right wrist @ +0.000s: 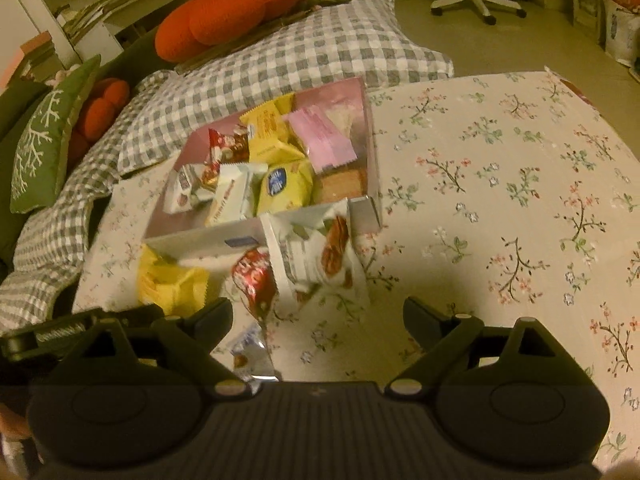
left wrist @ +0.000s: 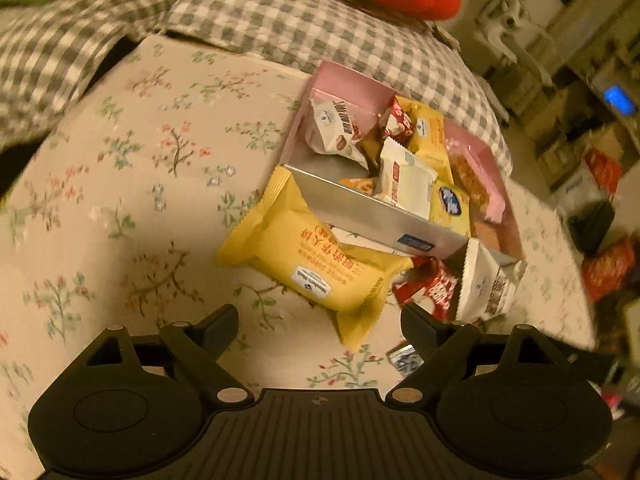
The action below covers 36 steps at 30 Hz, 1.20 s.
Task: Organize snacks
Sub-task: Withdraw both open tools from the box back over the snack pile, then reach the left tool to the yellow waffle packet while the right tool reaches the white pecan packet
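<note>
Hovering over the floral desk (left wrist: 120,208), both of your grippers are spread wide and hold nothing. The box (left wrist: 372,216) sits ahead with its pink walls and silver near wall, already part filled with packets, and several snacks lie loose on the desk just outside that near wall: a yellow pack (left wrist: 316,260), a red pack (left wrist: 428,286), a white pack (left wrist: 486,280) leaning against the box corner, and a small blue pack (right wrist: 252,354) nearest to you. The left gripper (left wrist: 320,326) looks almost straight at the yellow pack, which lies just ahead of its fingertips and slightly right of centre. Its long axis runs on a slant, from upper left to lower right across that view, so the jaws would probably need a turn to close across the narrow way, not along the length. The right gripper (right wrist: 318,316) faces the white pack (right wrist: 318,254) and red pack (right wrist: 254,278), both ahead and a little left of its centre line, with the yellow pack (right wrist: 172,282) farther left, close beside the left gripper's body at the frame edge. Judging from this, the left gripper is the nearer one for the yellow pack, and the right gripper suits the white or red pack. The box lies directly beyond all of them, so each lift likely ends with a short carry forward over the silver wall.
</note>
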Tool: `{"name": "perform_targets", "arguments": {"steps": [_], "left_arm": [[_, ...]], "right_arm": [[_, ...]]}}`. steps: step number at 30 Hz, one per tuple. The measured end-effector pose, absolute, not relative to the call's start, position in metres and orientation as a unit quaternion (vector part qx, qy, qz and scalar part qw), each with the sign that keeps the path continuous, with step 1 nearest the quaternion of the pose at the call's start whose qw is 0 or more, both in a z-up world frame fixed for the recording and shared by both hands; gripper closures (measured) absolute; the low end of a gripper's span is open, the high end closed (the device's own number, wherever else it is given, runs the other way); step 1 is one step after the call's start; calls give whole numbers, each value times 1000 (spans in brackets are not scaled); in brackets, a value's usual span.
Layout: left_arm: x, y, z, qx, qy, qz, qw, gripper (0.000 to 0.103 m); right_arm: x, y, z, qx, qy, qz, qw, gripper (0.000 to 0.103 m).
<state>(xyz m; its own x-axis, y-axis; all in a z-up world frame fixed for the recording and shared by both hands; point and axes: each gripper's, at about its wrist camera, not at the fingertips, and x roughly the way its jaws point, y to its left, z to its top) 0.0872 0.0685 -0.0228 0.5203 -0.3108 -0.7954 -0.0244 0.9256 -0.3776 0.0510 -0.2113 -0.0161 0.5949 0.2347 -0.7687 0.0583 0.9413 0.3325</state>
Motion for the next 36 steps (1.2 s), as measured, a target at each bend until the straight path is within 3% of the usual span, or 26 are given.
{"name": "perform_targets", "arguments": {"steps": [11,17,28,33,36], "left_arm": [[80,70,-31,-287,432,-52,854,14],[89,60,-35,-300,411,-27,860,17],[100,52,-47,-295,413,-6,861,48],[104,51,-51,-303,420,-6,856,48],[102,48,-43,-283,420,-3,863,40]], "right_arm": [[49,-202,-34,164,426,52,888,12],[62,-199,-36,169,406,41,897,14],[79,-203,-54,171,407,32,897,26],[82,-205,-58,176,406,33,896,32],[82,-206,-58,176,402,38,898,38]]}}
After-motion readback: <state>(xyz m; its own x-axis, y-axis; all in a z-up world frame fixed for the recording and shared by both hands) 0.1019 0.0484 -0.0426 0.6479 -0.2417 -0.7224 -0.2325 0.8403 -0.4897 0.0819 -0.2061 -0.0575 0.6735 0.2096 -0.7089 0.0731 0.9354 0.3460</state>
